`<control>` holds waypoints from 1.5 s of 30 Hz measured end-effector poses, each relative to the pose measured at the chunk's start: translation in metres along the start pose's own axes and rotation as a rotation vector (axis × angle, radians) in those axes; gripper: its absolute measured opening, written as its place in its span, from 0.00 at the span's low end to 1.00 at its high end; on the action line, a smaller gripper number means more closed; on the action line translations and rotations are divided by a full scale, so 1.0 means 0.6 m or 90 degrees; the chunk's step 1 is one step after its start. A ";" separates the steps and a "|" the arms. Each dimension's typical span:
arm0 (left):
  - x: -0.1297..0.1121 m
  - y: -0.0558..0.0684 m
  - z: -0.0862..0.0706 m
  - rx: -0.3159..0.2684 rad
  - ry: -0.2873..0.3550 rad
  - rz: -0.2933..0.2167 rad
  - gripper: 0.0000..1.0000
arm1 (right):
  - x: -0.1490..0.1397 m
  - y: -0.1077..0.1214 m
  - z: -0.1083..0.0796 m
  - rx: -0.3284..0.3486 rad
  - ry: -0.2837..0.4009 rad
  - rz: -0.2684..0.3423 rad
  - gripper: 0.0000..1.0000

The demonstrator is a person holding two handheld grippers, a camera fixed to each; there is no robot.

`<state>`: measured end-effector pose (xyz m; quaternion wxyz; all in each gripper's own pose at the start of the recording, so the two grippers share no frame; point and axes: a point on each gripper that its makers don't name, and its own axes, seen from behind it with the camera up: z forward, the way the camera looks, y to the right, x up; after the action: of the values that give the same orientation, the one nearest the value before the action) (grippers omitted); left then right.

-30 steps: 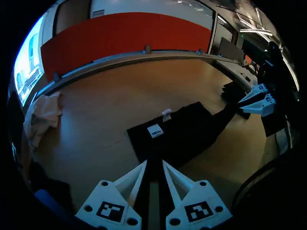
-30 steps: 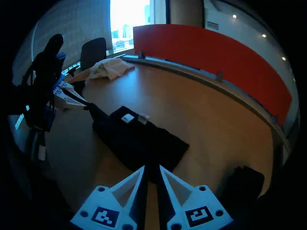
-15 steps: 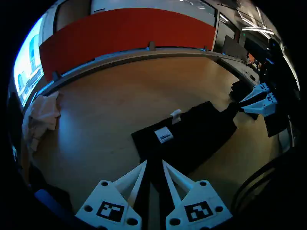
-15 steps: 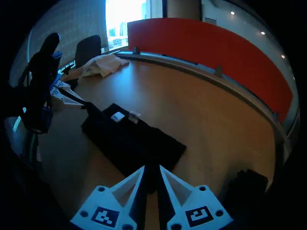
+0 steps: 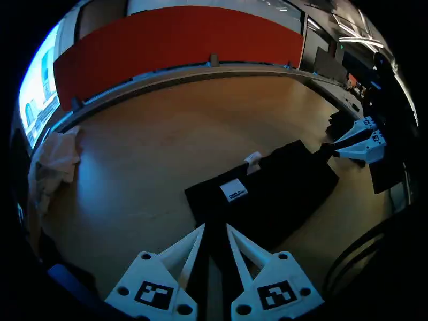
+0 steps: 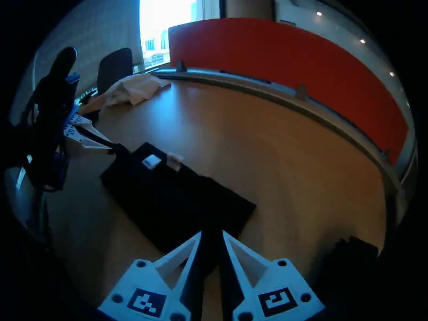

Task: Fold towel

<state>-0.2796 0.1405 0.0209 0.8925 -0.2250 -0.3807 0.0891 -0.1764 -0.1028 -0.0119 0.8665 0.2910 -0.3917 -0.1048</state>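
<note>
A black towel (image 5: 273,187) lies spread on the wooden table (image 5: 160,134), with a white label (image 5: 234,190) on its top face. My left gripper (image 5: 215,229) is shut on the towel's near corner, dark cloth filling the narrow gap between its white fingers. In the same view my right gripper (image 5: 327,151) pinches the far right corner. In the right gripper view the towel (image 6: 176,198) runs from my right gripper (image 6: 212,236), shut on its near corner, to the left gripper (image 6: 113,149) at its far left corner, with the label (image 6: 152,160) near that end.
A crumpled light cloth (image 5: 56,158) (image 6: 131,88) lies near the table's far end by the window. A red partition (image 5: 176,43) (image 6: 289,59) runs along the table's back edge. A dark stack of cloth (image 5: 342,120) (image 6: 350,257) sits beside the right gripper. An office chair (image 6: 115,67) stands behind.
Both grippers have kept hold of their corners and dragged the towel across the table. It now lies flatter and more spread out between them.
</note>
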 end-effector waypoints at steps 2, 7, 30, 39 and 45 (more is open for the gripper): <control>0.002 -0.004 0.008 0.005 0.003 -0.003 0.12 | 0.002 0.003 0.009 -0.004 0.001 0.006 0.13; 0.002 -0.010 0.025 0.010 0.000 -0.005 0.12 | 0.002 0.005 0.026 -0.005 -0.001 0.015 0.13; 0.006 -0.054 0.055 0.067 -0.009 -0.014 0.82 | 0.000 0.062 0.060 -0.102 -0.002 0.016 0.76; 0.020 -0.081 0.047 0.103 0.007 -0.016 0.94 | 0.018 0.082 0.056 -0.130 0.018 0.016 0.95; 0.031 -0.087 0.038 0.110 0.020 -0.024 0.94 | 0.027 0.085 0.050 -0.137 0.027 0.016 0.96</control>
<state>-0.2840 0.1079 0.0711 0.9161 -0.1412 -0.3615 0.1009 -0.1900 -0.0807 0.0440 0.9021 0.1939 -0.3632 -0.1291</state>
